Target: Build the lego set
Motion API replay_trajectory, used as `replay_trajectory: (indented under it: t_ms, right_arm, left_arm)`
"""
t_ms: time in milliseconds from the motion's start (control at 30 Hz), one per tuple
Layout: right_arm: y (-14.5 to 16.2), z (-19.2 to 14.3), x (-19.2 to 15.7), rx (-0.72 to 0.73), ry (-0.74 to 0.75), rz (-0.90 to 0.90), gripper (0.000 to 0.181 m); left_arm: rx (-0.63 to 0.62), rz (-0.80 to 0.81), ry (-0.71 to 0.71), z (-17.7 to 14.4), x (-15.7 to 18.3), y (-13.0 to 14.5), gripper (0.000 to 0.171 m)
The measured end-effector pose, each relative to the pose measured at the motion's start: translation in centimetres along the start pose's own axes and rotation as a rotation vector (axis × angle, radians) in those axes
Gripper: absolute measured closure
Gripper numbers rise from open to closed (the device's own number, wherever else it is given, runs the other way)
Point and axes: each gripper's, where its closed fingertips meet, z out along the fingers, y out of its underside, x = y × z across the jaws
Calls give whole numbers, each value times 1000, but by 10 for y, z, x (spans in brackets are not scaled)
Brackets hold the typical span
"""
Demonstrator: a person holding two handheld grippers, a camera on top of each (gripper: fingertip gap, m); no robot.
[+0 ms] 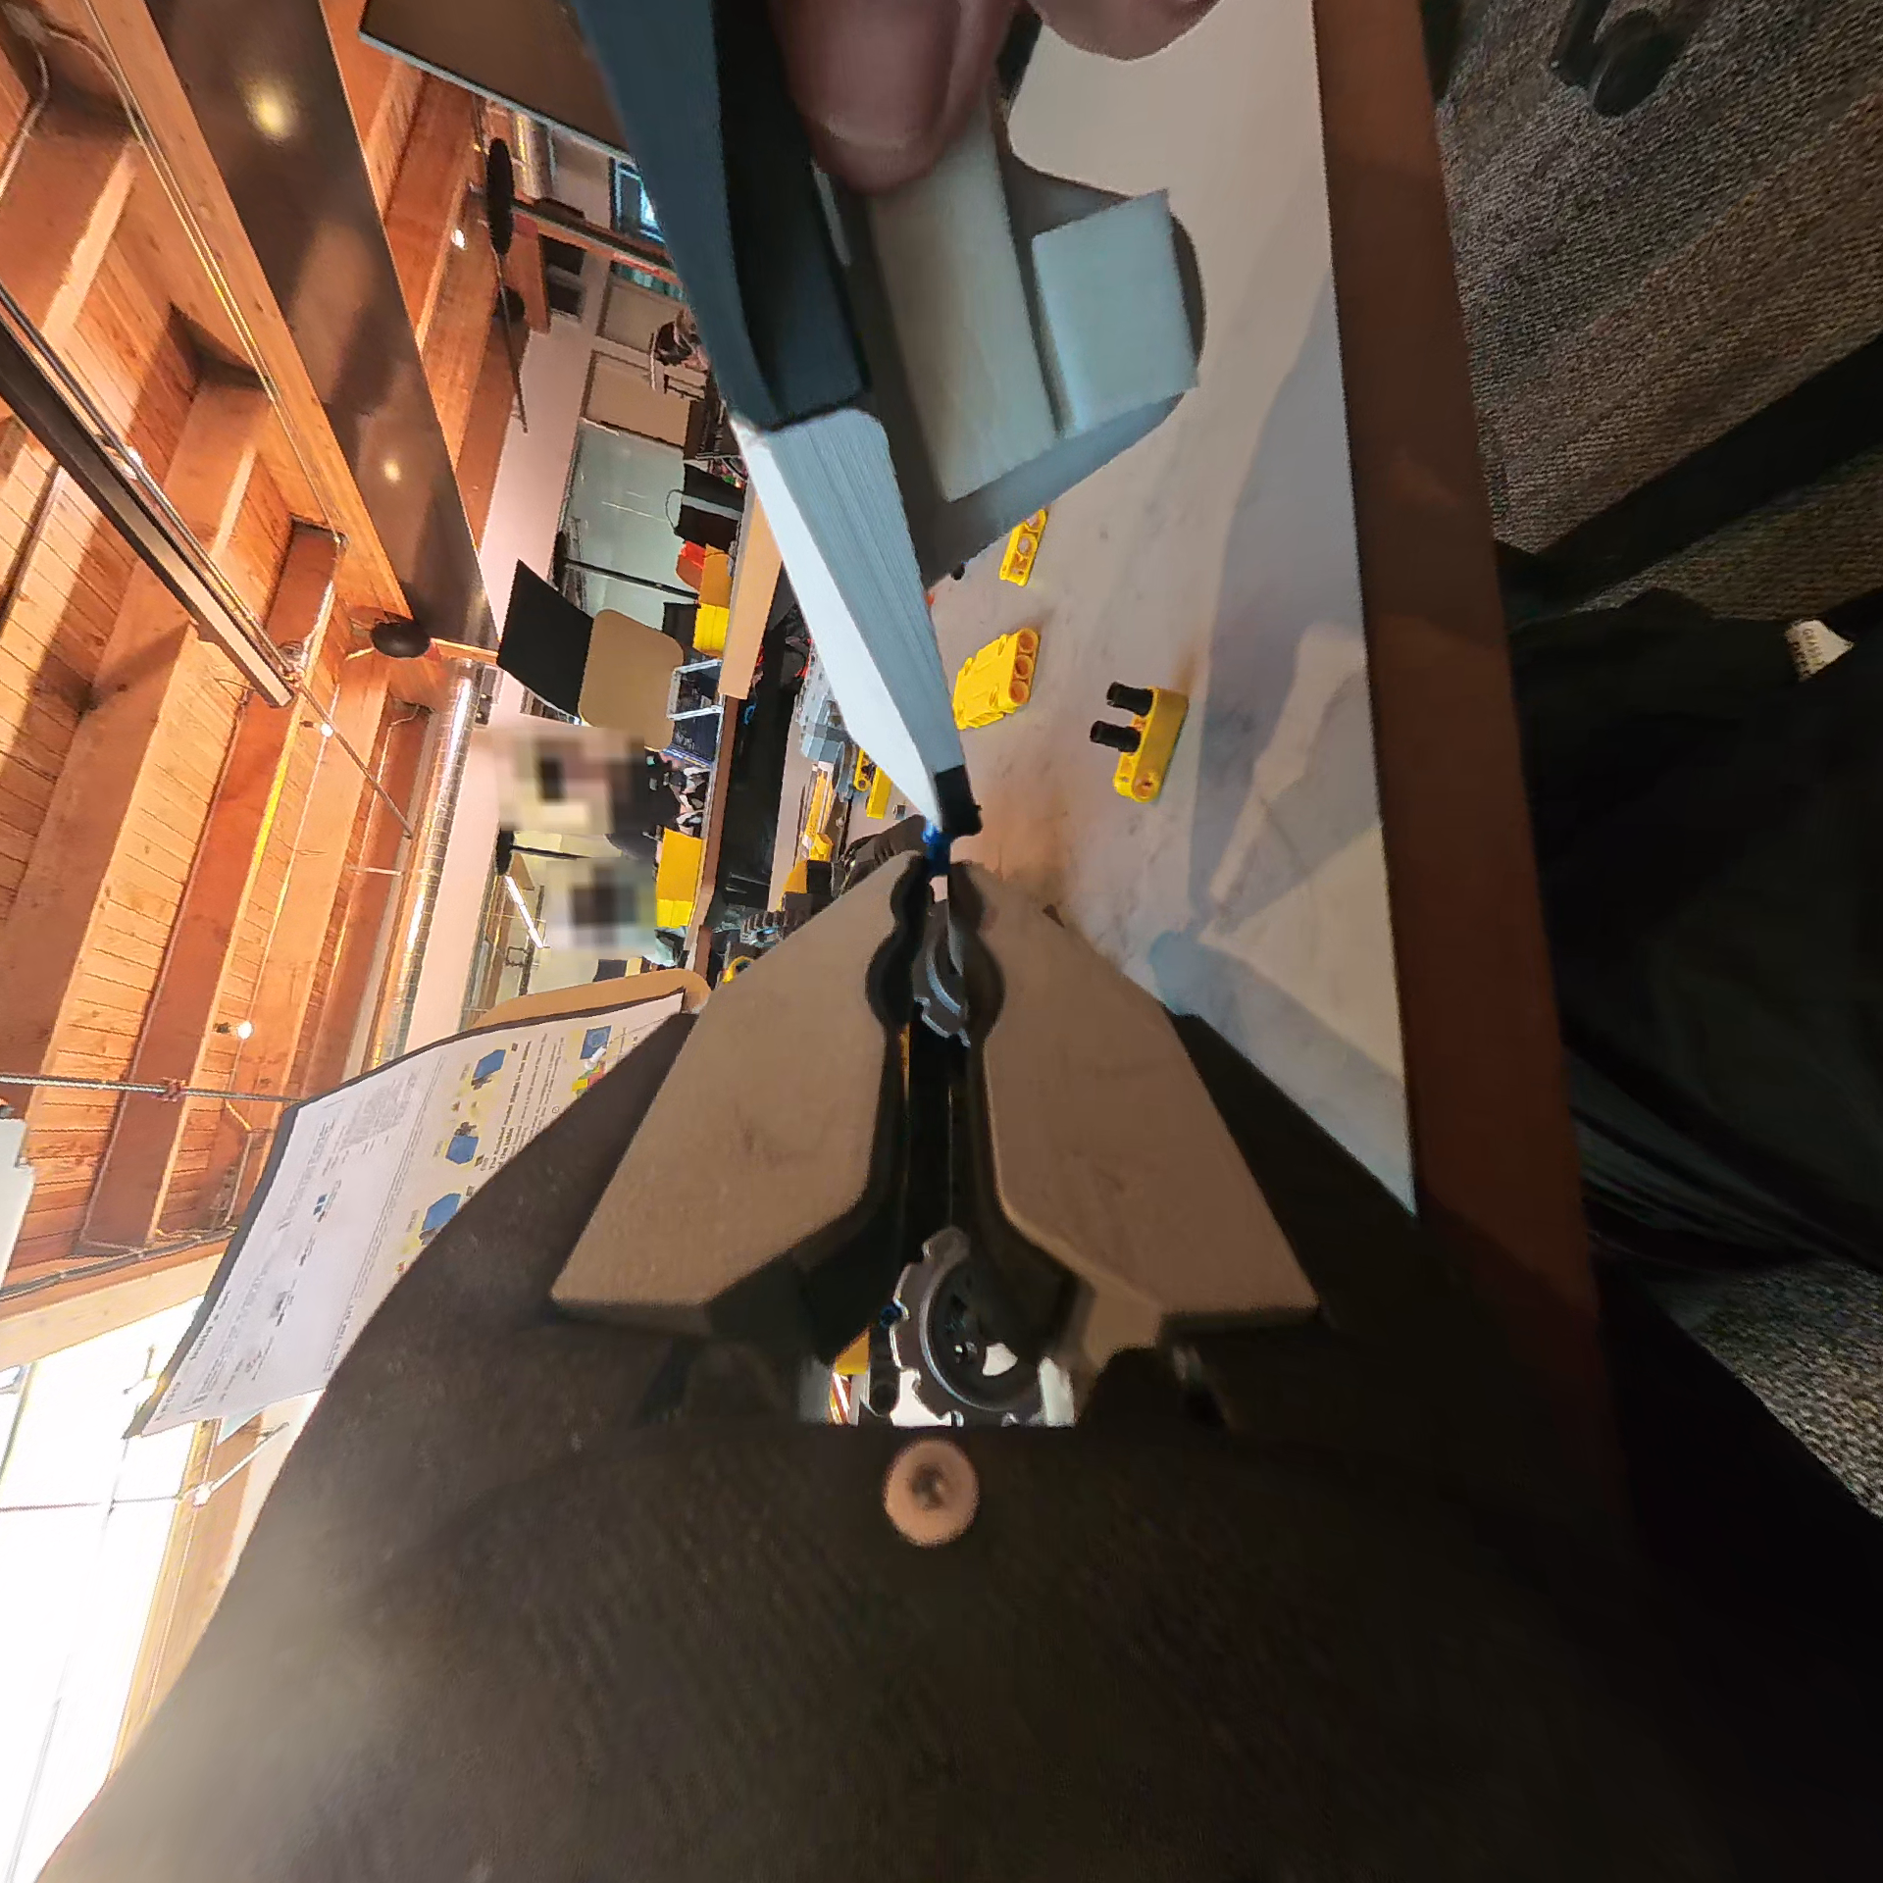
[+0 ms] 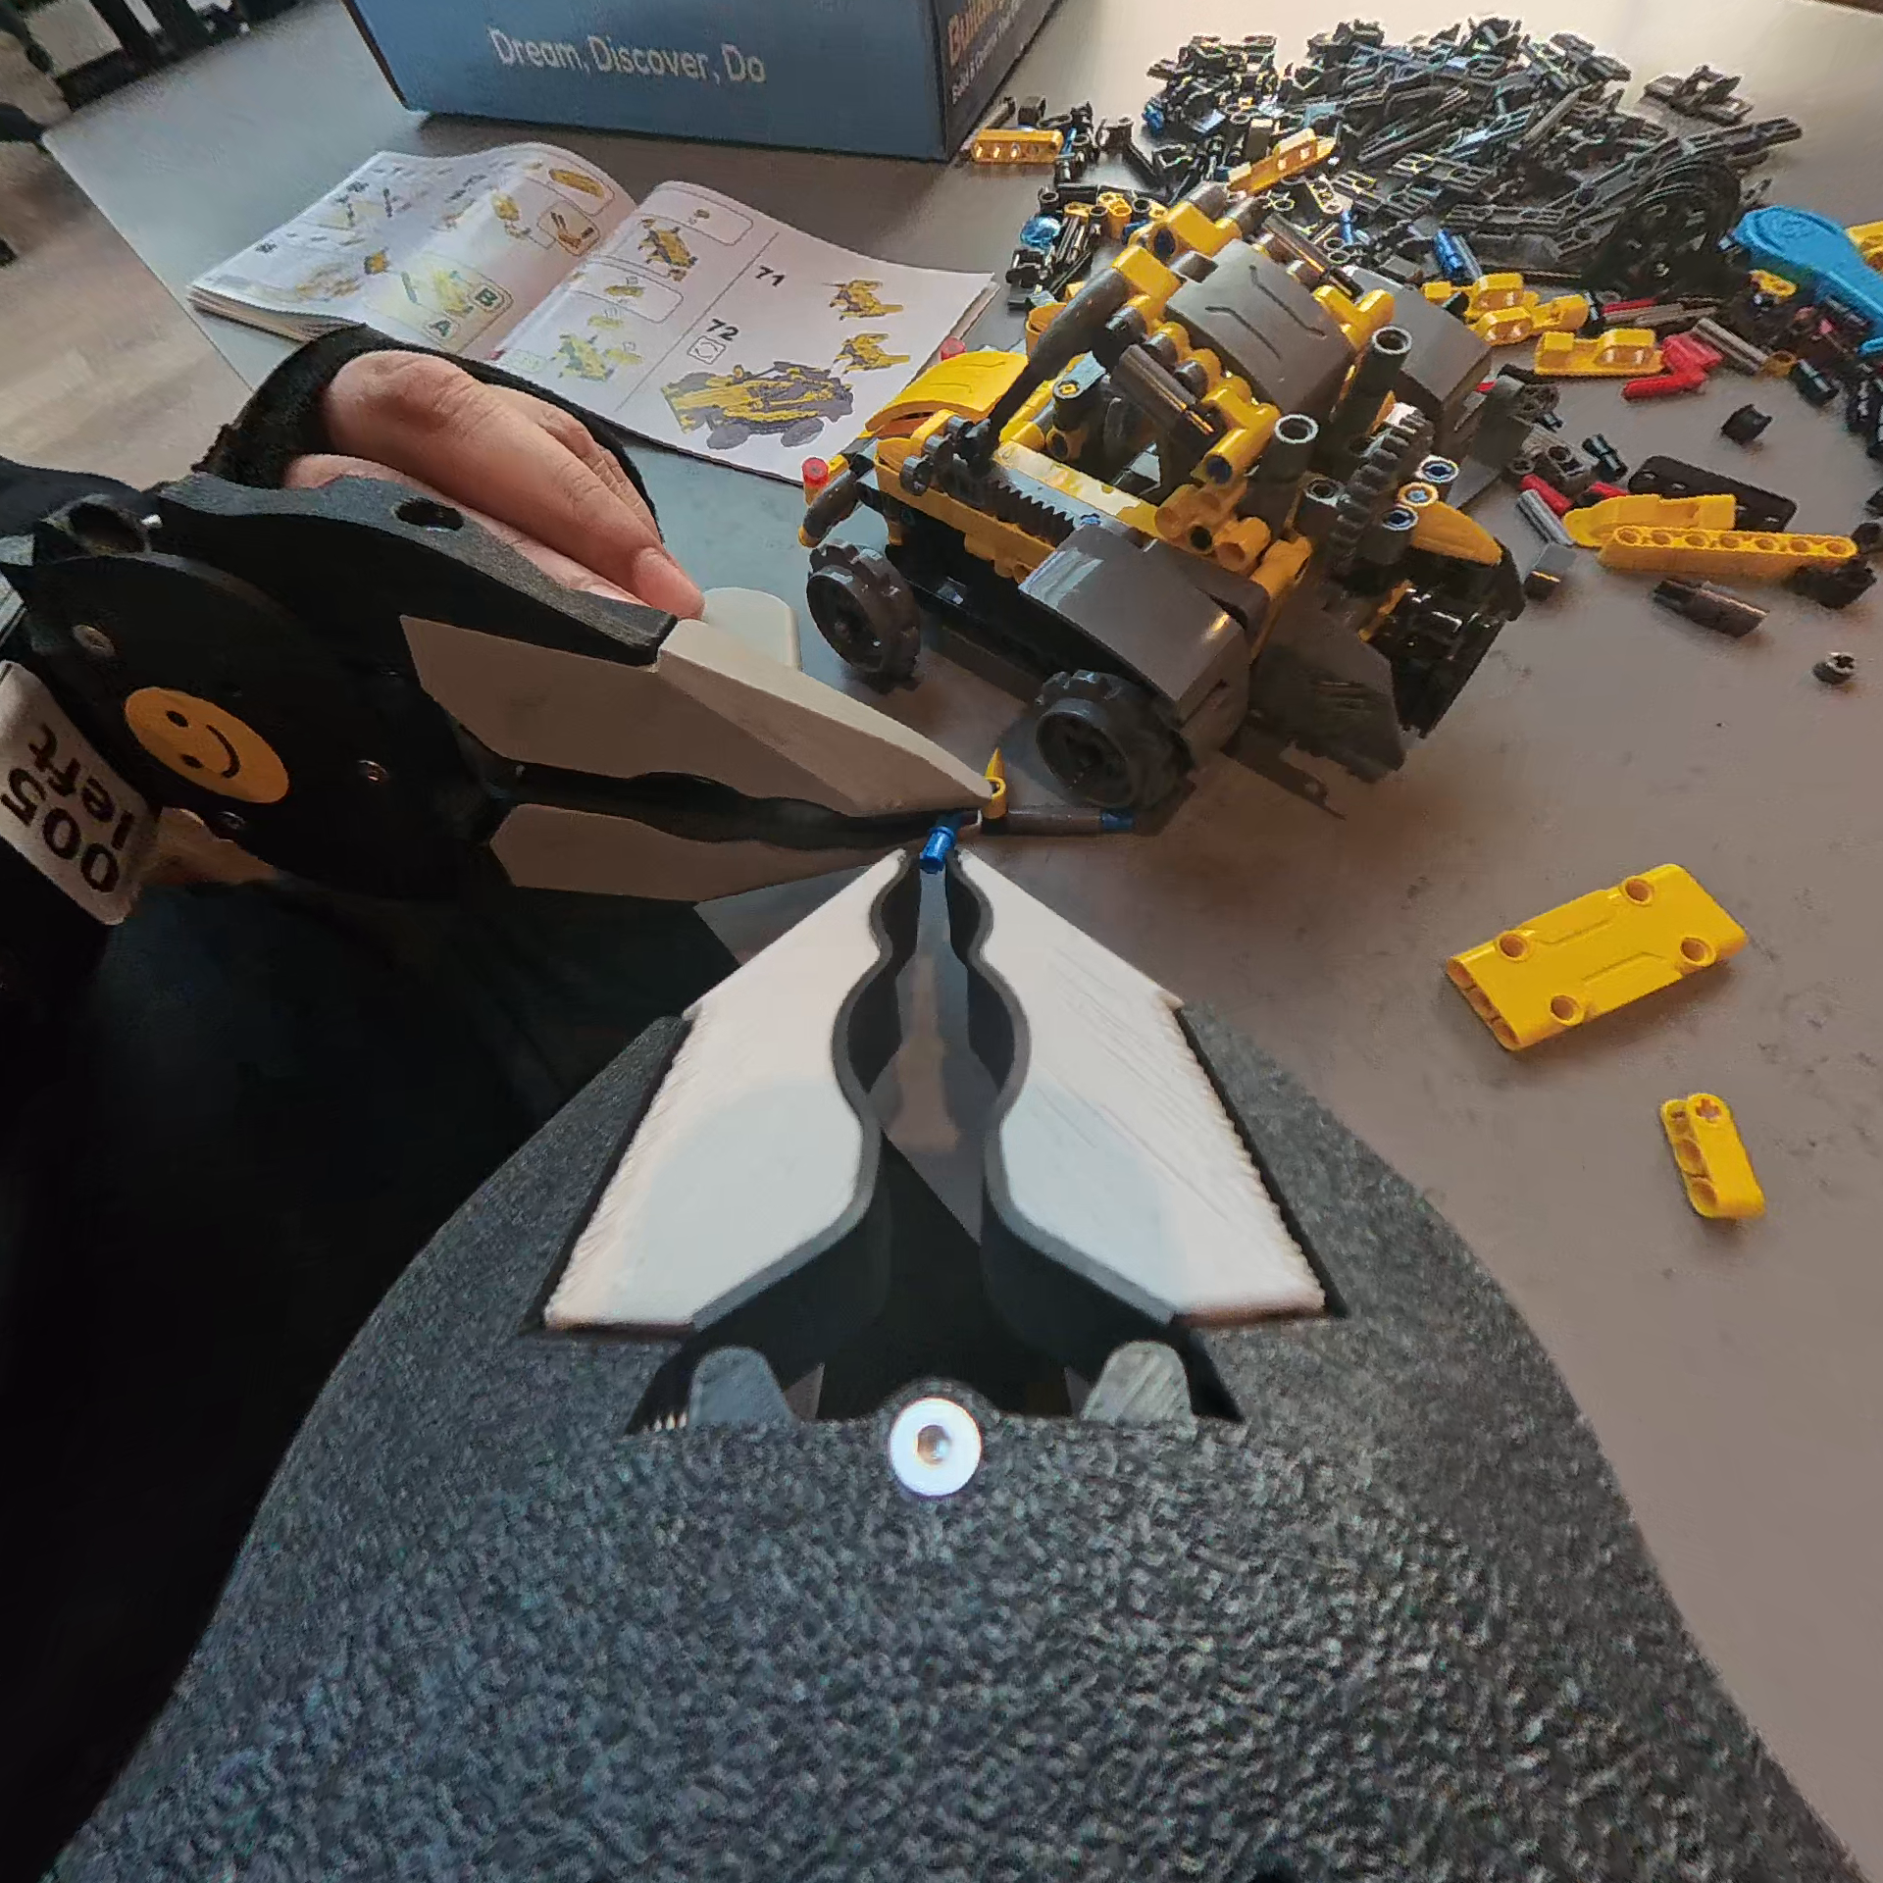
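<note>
right wrist view | right hand-held gripper (image 2: 929,861) pinches blue pin (image 2: 933,844) at centre | left hand-held gripper (image 2: 983,805) clamped on grey piece (image 1: 943,968), tips touching | yellow truck model (image 2: 1172,509) upper right on surface (image 2: 1528,1427)

White lettering runs along the blue box (image 2: 662,71). The open instruction booklet (image 2: 611,296) carries printed step numbers. A white label (image 2: 61,805) with black characters sits on the left gripper (image 2: 973,810), beside a yellow smiley sticker (image 2: 207,759).
</note>
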Motion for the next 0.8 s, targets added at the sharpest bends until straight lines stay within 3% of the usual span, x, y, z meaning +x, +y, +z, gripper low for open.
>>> replay_trajectory:
  t_ms: [200, 333, 533, 667, 800]
  right_arm:
    - [1, -1, 2, 10, 31, -25, 177]
    - [-4, -7, 12, 26, 133, -94, 177]
    - [-34, -29, 9, 194, 225, -267, 177]
    - [-51, -35, -4, 281, 304, -447, 177]
    - [-62, -35, -16, 334, 365, -568, 177]
  left_arm:
    - [12, -35, 7, -1, -1, -1, 171]
    - [-4, -131, 14, 0, -6, 4, 171]
    - [43, -706, 218, -10, -21, 7, 162]
    - [207, -1144, 453, -27, -40, -9, 160]
    - [334, -1395, 644, -38, -49, -23, 161]
